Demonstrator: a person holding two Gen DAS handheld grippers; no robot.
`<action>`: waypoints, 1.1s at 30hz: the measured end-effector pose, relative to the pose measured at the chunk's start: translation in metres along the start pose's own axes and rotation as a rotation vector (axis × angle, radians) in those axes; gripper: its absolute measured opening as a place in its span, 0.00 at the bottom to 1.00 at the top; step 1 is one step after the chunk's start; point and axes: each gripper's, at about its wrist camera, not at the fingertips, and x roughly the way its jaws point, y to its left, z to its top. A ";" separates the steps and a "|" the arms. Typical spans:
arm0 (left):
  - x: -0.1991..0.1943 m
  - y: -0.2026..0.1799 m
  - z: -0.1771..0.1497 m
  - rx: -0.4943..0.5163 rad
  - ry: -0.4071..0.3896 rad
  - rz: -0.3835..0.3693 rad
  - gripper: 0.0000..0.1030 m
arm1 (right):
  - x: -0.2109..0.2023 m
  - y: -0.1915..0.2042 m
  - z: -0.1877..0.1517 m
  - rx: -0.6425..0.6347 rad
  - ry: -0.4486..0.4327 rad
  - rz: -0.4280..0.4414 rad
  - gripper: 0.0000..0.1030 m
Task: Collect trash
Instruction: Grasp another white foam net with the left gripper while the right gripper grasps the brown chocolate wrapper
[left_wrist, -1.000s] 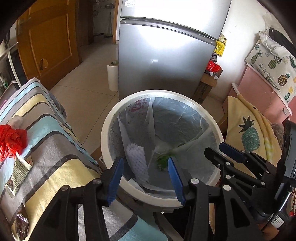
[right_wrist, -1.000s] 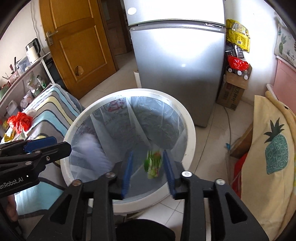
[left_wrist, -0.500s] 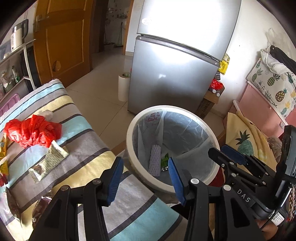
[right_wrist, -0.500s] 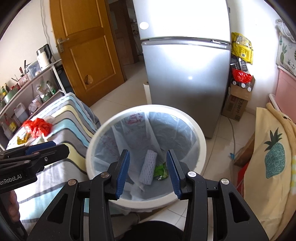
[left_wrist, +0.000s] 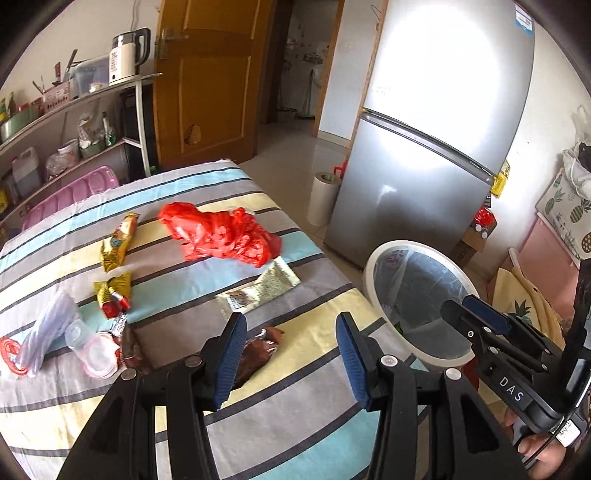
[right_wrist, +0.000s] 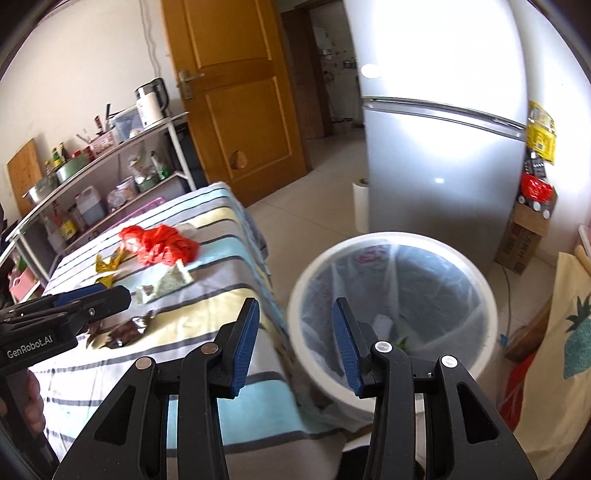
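Observation:
A white bin (left_wrist: 373, 266) (right_wrist: 484, 291) with a clear liner stands on the floor beside the striped table (left_wrist: 303, 417) (right_wrist: 207, 306). Inside it lie a white foam piece (right_wrist: 382, 325) and a green scrap (right_wrist: 402, 341). On the table lie a crumpled red bag (left_wrist: 221, 236) (right_wrist: 159, 243), a patterned wrapper (left_wrist: 258, 291) (right_wrist: 166, 282), a brown wrapper (left_wrist: 258, 350) (right_wrist: 122, 332), gold wrappers (left_wrist: 118, 243) and clear plastic pieces (left_wrist: 92, 350). My left gripper (left_wrist: 291, 350) hangs open and empty above the table's near edge. My right gripper (right_wrist: 291, 334) is open and empty between table and bin.
A silver fridge (left_wrist: 424, 147) (right_wrist: 443, 147) rises behind the bin, with a paper roll (left_wrist: 321, 199) beside it. A wooden door (left_wrist: 210, 74) and a loaded shelf rack (right_wrist: 92, 184) stand at the back left. Pineapple-print cloth (right_wrist: 569, 332) and a cardboard box (right_wrist: 524, 236) crowd the right side.
Both grippers have drawn back and up from over the bin and swung left toward the table. The foam piece and green scrap now lie in the bin. Both stayed open.

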 end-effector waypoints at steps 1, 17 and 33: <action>-0.003 0.006 -0.002 -0.005 -0.006 0.013 0.49 | 0.001 0.007 0.000 -0.007 0.002 0.009 0.41; -0.047 0.130 -0.038 -0.177 -0.042 0.213 0.49 | 0.043 0.110 -0.008 -0.166 0.104 0.167 0.41; -0.043 0.225 -0.039 -0.216 -0.001 0.297 0.58 | 0.086 0.161 -0.015 -0.207 0.208 0.169 0.51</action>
